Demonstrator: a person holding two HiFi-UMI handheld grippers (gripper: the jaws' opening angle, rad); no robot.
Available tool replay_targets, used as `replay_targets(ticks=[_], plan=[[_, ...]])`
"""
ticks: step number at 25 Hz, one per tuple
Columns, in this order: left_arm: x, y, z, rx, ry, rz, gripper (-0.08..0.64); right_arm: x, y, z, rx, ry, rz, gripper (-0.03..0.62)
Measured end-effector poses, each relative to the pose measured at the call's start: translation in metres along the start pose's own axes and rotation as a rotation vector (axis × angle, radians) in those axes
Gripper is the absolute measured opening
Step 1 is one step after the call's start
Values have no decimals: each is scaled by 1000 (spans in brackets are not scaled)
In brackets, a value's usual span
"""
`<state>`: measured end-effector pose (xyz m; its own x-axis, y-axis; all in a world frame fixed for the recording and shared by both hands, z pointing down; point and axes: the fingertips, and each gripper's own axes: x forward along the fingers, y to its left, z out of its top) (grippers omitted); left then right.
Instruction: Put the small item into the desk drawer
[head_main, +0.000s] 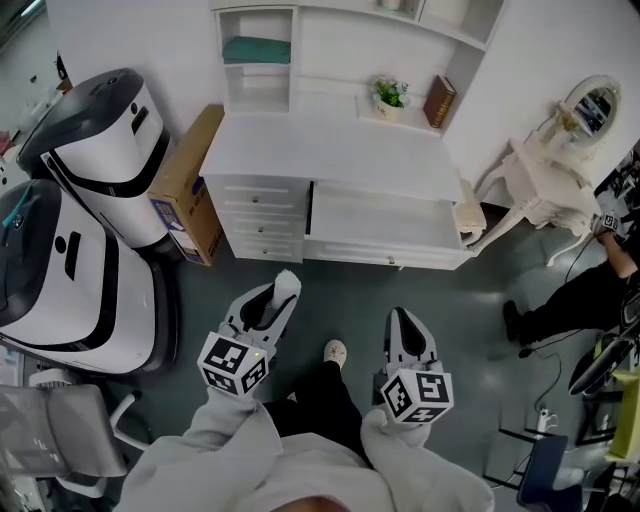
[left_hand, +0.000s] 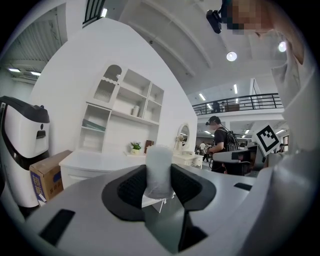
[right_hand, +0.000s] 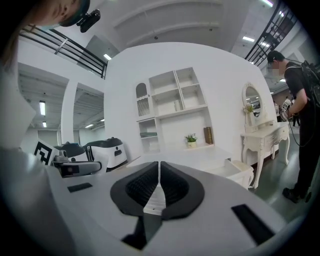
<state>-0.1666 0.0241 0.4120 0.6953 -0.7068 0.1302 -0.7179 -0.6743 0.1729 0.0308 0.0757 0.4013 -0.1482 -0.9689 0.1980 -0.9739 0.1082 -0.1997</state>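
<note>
L fingers (left_hand: 127, 187) clamp item (left_hand: 159, 170) | R fingers (right_hand: 145, 187) together | desk drawer (head_main: 385, 225) open | grey floor (head_main: 450, 310)

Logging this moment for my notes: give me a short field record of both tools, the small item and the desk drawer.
left tool: shut on a small white item, over the floor in front of the desk
right tool: shut, empty
drawer: open, nothing visible inside
desk shelf: plant and book
beside desk: box at its left in the head view
</note>
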Motion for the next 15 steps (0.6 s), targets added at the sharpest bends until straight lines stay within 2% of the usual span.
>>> replay_targets(ticks=[5, 15], plan=[[42, 6, 9, 16, 8, -4, 167, 33, -27, 10, -2, 8, 3, 37], [112, 22, 12, -5, 29, 3, 167, 95, -71, 27, 7, 35, 14, 37]])
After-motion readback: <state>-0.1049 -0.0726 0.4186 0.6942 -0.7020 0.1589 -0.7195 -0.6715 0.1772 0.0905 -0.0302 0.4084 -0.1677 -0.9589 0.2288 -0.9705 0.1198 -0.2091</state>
